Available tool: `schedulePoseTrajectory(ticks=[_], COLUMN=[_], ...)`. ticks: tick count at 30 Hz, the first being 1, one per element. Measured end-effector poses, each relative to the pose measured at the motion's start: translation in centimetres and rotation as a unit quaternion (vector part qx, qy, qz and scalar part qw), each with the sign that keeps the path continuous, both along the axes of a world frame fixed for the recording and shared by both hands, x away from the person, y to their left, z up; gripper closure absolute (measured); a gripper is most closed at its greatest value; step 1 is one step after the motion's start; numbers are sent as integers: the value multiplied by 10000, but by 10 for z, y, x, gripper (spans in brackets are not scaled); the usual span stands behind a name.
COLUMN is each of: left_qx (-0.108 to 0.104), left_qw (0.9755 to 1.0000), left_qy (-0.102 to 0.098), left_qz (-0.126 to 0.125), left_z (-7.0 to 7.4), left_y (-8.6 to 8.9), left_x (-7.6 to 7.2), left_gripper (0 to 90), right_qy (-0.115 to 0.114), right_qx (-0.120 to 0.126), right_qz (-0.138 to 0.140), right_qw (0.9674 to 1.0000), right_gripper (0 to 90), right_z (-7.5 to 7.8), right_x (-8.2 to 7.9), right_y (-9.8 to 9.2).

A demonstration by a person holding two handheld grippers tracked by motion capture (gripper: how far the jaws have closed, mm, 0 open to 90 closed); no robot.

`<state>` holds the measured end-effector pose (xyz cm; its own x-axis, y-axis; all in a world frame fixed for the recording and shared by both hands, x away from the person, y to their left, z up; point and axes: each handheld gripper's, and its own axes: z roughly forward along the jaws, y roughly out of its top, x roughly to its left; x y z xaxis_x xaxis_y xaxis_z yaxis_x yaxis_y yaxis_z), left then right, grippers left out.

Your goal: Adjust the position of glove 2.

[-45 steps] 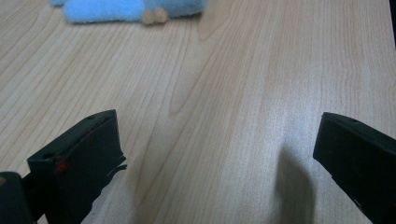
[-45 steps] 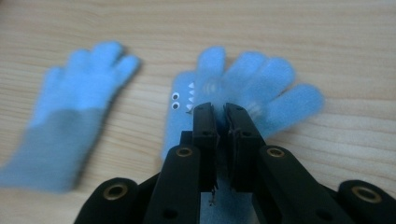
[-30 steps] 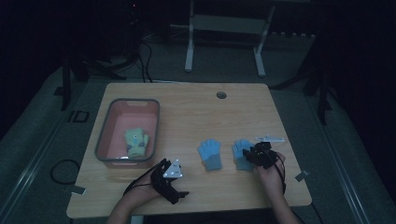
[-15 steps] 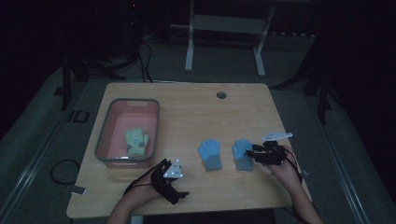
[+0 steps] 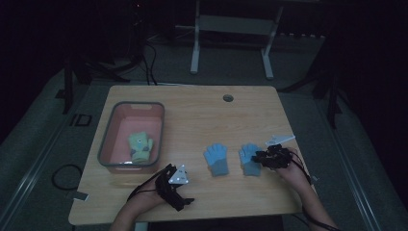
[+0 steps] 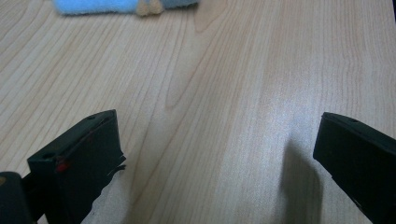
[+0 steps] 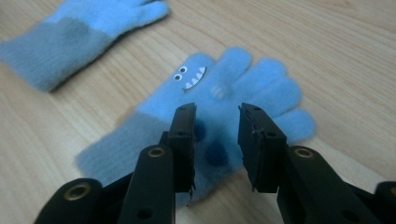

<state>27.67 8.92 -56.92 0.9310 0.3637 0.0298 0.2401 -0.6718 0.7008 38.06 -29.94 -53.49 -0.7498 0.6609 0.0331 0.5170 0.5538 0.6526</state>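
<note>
Two blue gloves lie side by side on the wooden table (image 5: 192, 120): a left one (image 5: 216, 161) and a right one (image 5: 248, 162). My right gripper (image 5: 262, 159) hovers over the right glove. In the right gripper view this glove (image 7: 261, 79) shows a small monster face. The right gripper (image 7: 217, 112) has just been closing its jaws, which stand a little apart above the glove's palm with nothing pinched between them. The other glove (image 7: 70, 32) lies beyond. My left gripper (image 5: 178, 190) rests near the front edge, and in its own view the left gripper (image 6: 219, 126) is wide open over bare wood.
A pink tub (image 5: 108, 139) at the table's left holds a yellow-green glove (image 5: 140, 147). A round cable hole (image 5: 228, 98) sits near the far edge. A white stand (image 5: 231, 29) is on the floor beyond the table. A blue glove's edge (image 6: 93, 5) lies ahead of the left gripper.
My right hand has shifted slightly at the right blue glove, and its forearm has swung out toward the right. The left gripper has stayed where it was.
</note>
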Motion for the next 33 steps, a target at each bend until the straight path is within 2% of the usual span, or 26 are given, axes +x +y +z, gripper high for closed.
schedulePoseTrajectory(ticks=[2, 4, 7, 8, 10, 12, 13, 14, 19, 22, 25, 26, 27, 31, 32, 33], left_qx=[-2, 17, 4, 8, 16, 47, 47, 64, 53, 56, 55, 52, 54, 41, 41, 60], left_qw=[10000, 10000, 10000, 10000, 10000, 10000, 10000, 10000, 10000, 10000, 10000, 10000, 10000, 10000, 10000, 10000], left_qy=[3, 1, 5, 7, 19, 10, 10, 3, -1, 3, -3, -3, 0, -2, -2, 2], left_qz=[-7, -10, -8, -8, -10, -21, -21, -30, -31, -34, -38, -31, -29, -36, -36, -36], left_z=[0, 0, 0, 0, -1, -1, -1, -1, -1, -1, 0, 0, -1, 0, 0, 0], left_y=[0, 0, 0, 0, 0, 0, 0, 0, 0, 0, -1, -1, -1, -1, -1, 0], left_x=[0, 0, 0, 0, 0, 0, 0, 0, 0, 0, 0, 0, 0, 0, 0, 0], left_gripper=[13, 13, 13, 13, 13, 13, 13, 13, 13, 13, 13, 13, 13, 13, 13, 13], right_qy=[-32, 0, 88, 5, -21, -76, -76, -25, 38, 76, -3, -111, -111, -135, -135, -158], right_qx=[54, 50, -92, -137, -169, -344, -344, -356, -310, -103, 6, 59, 114, 267, 267, 364], right_qz=[-11, 11, 134, 172, 178, 94, 94, 7, -92, -69, -25, 105, 157, 405, 405, 509], right_qw=[10000, 10000, 9998, 9998, 9997, 9993, 9993, 9994, 9995, 9999, 10000, 9999, 9997, 9987, 9987, 9979], right_gripper=[627, 629, 624, 624, 627, 746, 746, 811, 843, 846, 846, 846, 846, 846, 846, 846], right_z=[0, -1, -8, -10, -10, -9, -9, -8, -5, 4, 13, 25, 30, 46, 46, 52], right_x=[1, 1, 2, 2, 1, 0, 0, 0, 0, 0, -2, -4, -5, -5, -5, -5], right_y=[1, 3, 8, 9, 10, 12, 12, 14, 15, 13, 14, 18, 21, 33, 33, 39])
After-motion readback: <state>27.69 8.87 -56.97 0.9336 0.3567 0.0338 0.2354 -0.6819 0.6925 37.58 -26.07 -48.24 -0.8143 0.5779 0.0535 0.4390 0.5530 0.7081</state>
